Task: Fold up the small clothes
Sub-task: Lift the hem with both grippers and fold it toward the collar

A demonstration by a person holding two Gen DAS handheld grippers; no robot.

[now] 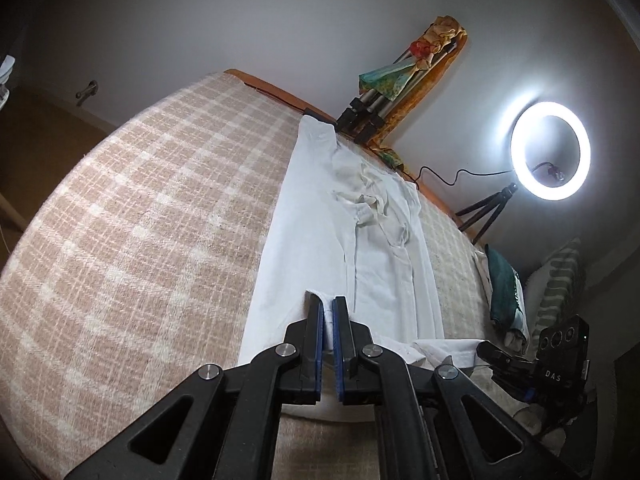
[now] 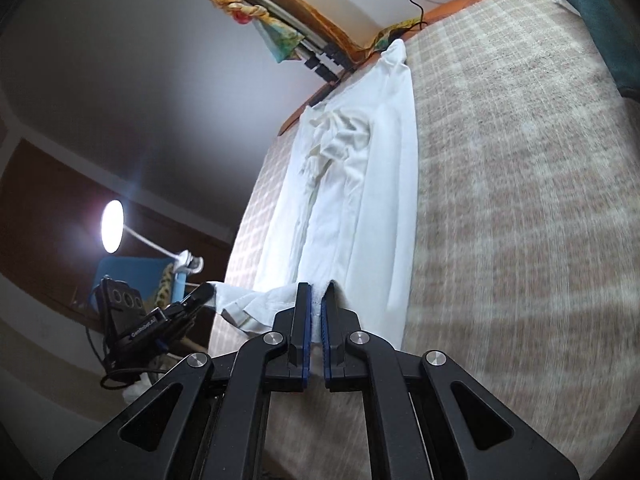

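A white garment lies stretched in a long strip across the beige checked blanket, folded lengthwise with a crumpled patch near its far end. My left gripper is shut on the near hem, white cloth pinched between its blue pads. In the right wrist view the same white garment runs away from me, and my right gripper is shut on the other near corner of the hem. The near edge is lifted off the blanket between the two grippers. Each view shows the other gripper at its side, the right gripper and the left gripper.
A lit ring light on a small tripod stands past the bed's far edge. A folded tripod wrapped in coloured cloth leans by the wall. A dark green item and a striped pillow lie at the right. A lamp shines at the left.
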